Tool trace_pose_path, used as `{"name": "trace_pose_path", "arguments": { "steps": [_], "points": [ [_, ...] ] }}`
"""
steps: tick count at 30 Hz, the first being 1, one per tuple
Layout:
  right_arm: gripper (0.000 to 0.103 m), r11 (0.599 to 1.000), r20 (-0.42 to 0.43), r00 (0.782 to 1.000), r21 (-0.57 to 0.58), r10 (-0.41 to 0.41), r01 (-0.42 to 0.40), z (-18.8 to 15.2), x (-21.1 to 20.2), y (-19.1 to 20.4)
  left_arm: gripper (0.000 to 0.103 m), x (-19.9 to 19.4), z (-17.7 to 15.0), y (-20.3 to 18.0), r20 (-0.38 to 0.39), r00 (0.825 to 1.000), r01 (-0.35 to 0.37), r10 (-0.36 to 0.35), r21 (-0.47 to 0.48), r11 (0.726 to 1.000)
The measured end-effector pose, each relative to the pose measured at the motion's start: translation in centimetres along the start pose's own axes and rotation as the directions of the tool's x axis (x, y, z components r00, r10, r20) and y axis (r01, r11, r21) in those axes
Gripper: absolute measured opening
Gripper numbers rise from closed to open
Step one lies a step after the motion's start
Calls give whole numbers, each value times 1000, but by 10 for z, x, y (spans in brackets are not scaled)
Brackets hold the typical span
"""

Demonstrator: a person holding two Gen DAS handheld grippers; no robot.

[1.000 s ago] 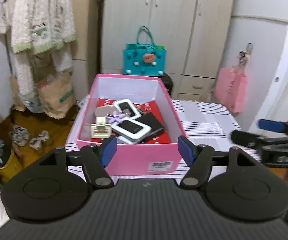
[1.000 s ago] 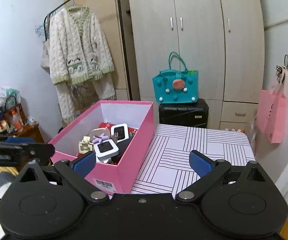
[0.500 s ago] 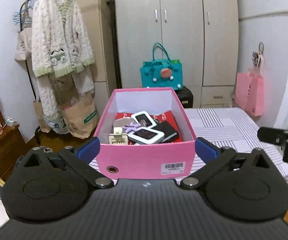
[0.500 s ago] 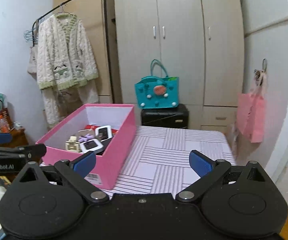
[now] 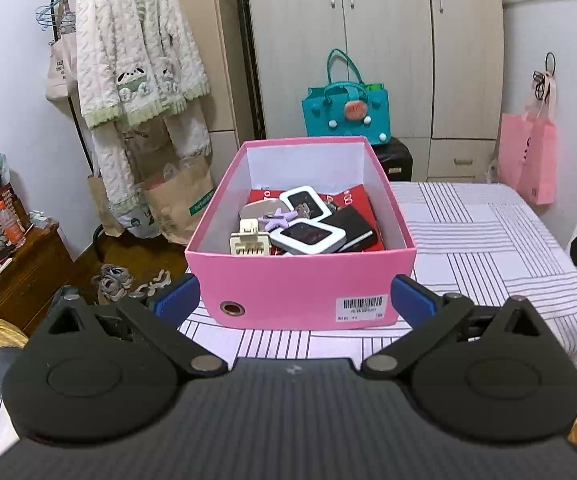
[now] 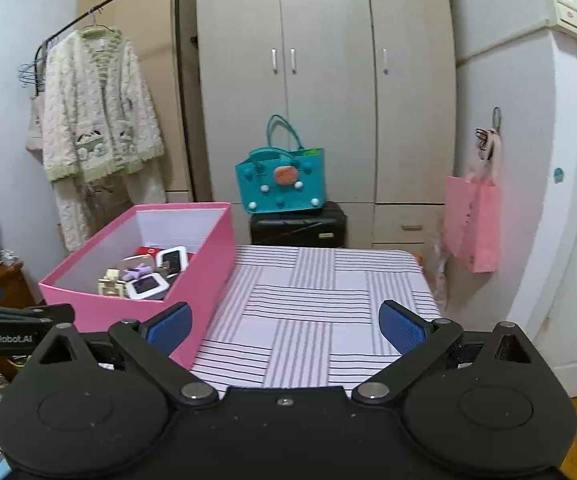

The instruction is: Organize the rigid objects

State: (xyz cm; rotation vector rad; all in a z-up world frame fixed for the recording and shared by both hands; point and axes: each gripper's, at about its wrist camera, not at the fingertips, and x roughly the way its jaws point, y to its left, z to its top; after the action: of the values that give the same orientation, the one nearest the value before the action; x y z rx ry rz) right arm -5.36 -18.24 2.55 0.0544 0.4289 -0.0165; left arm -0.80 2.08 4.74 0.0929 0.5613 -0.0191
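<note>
A pink box stands on the striped table, close in front of my left gripper. That gripper is open wide, its blue pads flanking the box's front face without pressing it. Inside lie two white-framed devices, a black wallet, a cream hair claw, a purple star clip and a red packet. My right gripper is open over the table, with nothing between its fingers and the pink box to its left.
A teal bag sits on a black case behind the table, before a wardrobe. A pink bag hangs at right. A clothes rack with a cardigan, paper bags and shoes stand at left.
The left jaws have spread wider. Both views have tilted up and drawn back a little, showing more of the room. The box sits farther left in the right wrist view.
</note>
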Motion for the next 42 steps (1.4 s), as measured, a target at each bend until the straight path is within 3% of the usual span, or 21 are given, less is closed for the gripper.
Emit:
{"name": "trace_pose_path", "arguments": {
  "steps": [19,42],
  "points": [
    [101,999,30,999,-28,-40,41,-3,-4,8,103,-2,-10,3,13,999,-44,44,-6,999],
    [101,998,22,998,-7,-62,62,-7,2,11,103,-8,-11,6,34,999,-23,24,-21,1000]
  ]
}}
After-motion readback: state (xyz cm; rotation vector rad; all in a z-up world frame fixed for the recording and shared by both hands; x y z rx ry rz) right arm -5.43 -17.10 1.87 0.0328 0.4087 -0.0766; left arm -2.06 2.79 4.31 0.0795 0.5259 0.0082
